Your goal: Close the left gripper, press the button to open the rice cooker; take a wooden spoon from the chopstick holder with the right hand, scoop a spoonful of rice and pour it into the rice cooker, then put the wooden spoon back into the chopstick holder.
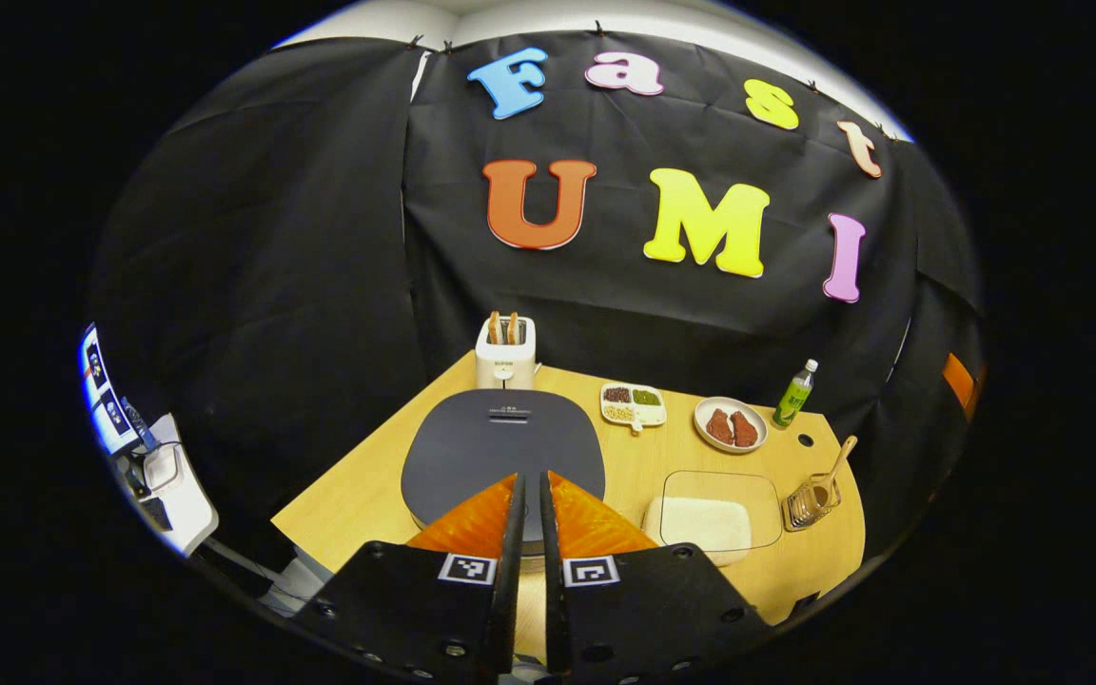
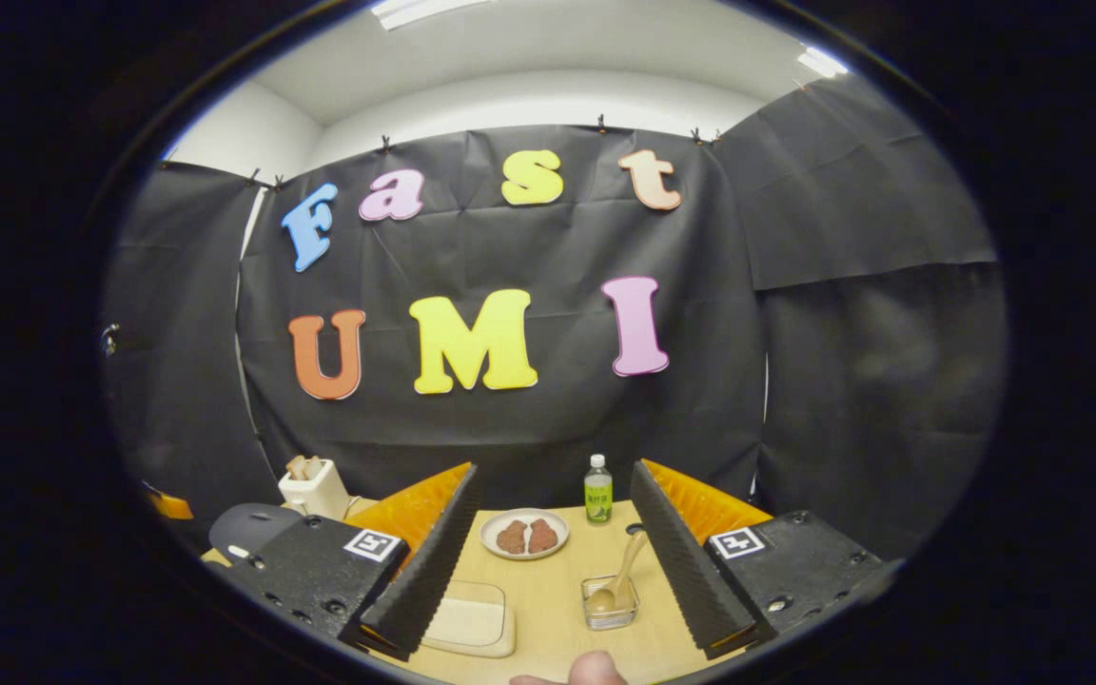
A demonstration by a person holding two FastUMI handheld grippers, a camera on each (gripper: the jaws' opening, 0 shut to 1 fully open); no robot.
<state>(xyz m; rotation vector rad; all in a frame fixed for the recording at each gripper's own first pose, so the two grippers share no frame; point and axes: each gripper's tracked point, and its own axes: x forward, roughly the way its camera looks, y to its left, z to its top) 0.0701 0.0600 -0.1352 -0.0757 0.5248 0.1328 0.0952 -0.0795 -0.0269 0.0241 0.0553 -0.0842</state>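
The left gripper (image 1: pixel 532 495), jaws nearly shut and empty, hung over the near edge of the rice cooker (image 1: pixel 502 447); its lid was down, its button (image 1: pixel 509 415) straight ahead. The right gripper (image 2: pixel 553 533) gaped wide, wooden spoon (image 2: pixel 616 580) leaning in the chopstick holder (image 2: pixel 611 601) near the table's (image 2: pixel 548 595) front edge between its jaws

Your left gripper (image 1: pixel 532 495) has its jaws nearly together, just a thin slit between them, nothing held, pointing forward and down. Your right gripper (image 2: pixel 553 533) has its jaws spread wide apart, empty, held level and aimed straight ahead. A bit of your finger (image 2: pixel 596 671) pokes in at the bottom of the right gripper view.
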